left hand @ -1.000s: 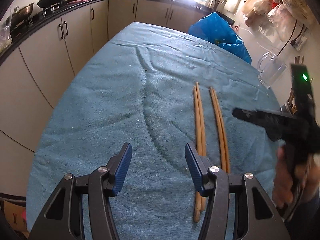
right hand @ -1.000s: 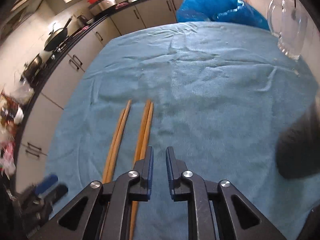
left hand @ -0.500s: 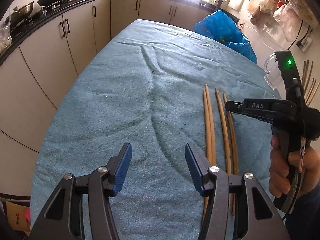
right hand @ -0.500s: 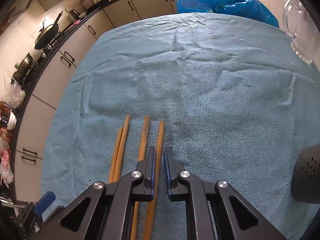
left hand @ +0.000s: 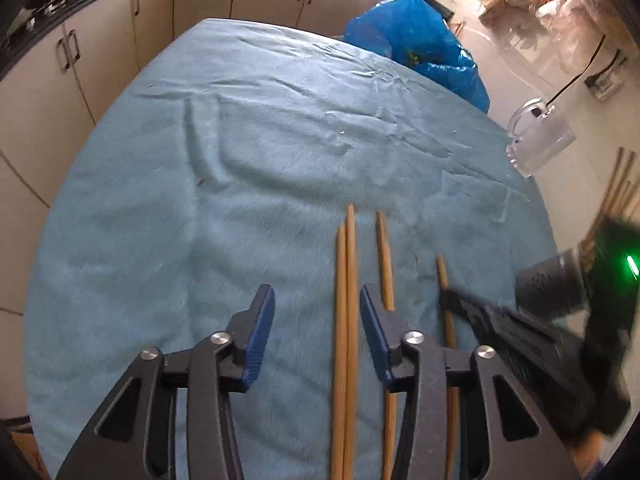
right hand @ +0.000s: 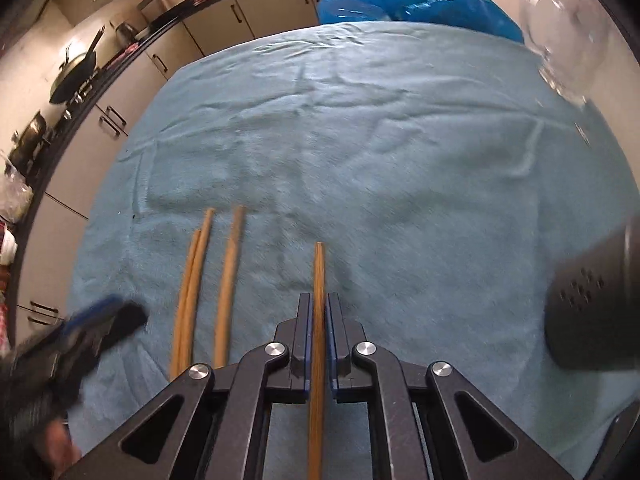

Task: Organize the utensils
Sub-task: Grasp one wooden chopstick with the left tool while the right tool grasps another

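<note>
Several wooden chopsticks lie lengthwise on the blue towel (left hand: 248, 184). In the left wrist view my left gripper (left hand: 318, 320) straddles a touching pair of chopsticks (left hand: 346, 280). Its jaws are closing; the pair lies close to the right pad, and neither pad presses on it. A third chopstick (left hand: 383, 248) runs behind the right finger. My right gripper (right hand: 318, 320) is shut on a single chopstick (right hand: 319, 272), held apart to the right of the pair (right hand: 194, 272) and the third one (right hand: 231, 256). The right gripper (left hand: 452, 300) also shows, blurred, in the left wrist view.
A clear glass mug (left hand: 536, 140) stands at the towel's far right edge. A blue plastic bag (left hand: 420, 40) lies beyond the far edge. A black perforated holder (right hand: 592, 304) sits to the right. Kitchen cabinets (left hand: 100, 52) run along the left.
My left gripper slid right until the chopstick pair lay between its fingers, and its jaws narrowed. My right gripper shut on one chopstick and drew it right, away from the others.
</note>
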{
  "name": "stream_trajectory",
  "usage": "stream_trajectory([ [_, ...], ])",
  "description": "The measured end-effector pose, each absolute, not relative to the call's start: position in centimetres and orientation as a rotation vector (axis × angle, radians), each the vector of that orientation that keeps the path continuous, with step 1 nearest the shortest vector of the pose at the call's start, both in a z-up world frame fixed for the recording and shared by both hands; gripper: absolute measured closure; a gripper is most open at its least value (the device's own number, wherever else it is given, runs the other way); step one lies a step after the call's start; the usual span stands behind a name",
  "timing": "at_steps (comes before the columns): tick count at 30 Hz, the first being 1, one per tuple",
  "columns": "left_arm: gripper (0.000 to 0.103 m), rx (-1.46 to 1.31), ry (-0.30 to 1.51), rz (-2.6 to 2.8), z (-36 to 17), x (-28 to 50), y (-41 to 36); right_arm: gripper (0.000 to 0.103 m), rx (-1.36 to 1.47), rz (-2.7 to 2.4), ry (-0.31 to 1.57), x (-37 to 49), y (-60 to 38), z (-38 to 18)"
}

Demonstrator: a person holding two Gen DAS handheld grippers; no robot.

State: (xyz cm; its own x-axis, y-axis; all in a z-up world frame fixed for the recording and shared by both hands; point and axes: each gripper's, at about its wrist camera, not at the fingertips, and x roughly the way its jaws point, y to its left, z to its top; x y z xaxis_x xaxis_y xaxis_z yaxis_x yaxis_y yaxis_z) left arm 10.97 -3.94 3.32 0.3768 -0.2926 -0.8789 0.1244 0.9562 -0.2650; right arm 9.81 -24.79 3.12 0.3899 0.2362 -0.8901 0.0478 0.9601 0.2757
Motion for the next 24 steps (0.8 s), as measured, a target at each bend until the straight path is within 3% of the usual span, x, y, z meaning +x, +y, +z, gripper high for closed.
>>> stream_trajectory([
  [2, 0.071, -0.152, 1.177, -0.242, 2.7, 12.2, -4.7, 0.098, 0.308, 0.131, 1.171, 9.3, -25.5, 3.0],
  [13, 0.073, -0.073, 1.17, -0.2, 1.9, 13.7, -6.2, 0.097, 0.325, 0.164, 1.149, 7.8, -26.7, 2.9],
  [15, 0.076, 0.002, 1.157, -0.168, 1.9, 13.5, -7.0, 0.097, 0.321, 0.163, 1.145, 7.8, -26.6, 2.9],
  [20, 0.095, 0.066, 1.139, -0.121, 1.9, 12.4, -6.3, 0.097, 0.303, 0.164, 1.145, 7.8, -26.4, 3.0],
  [24, 0.097, 0.031, 1.134, -0.126, 2.0, 11.3, -4.8, 0.098, 0.261, 0.164, 1.142, 7.8, -25.9, 3.1],
])
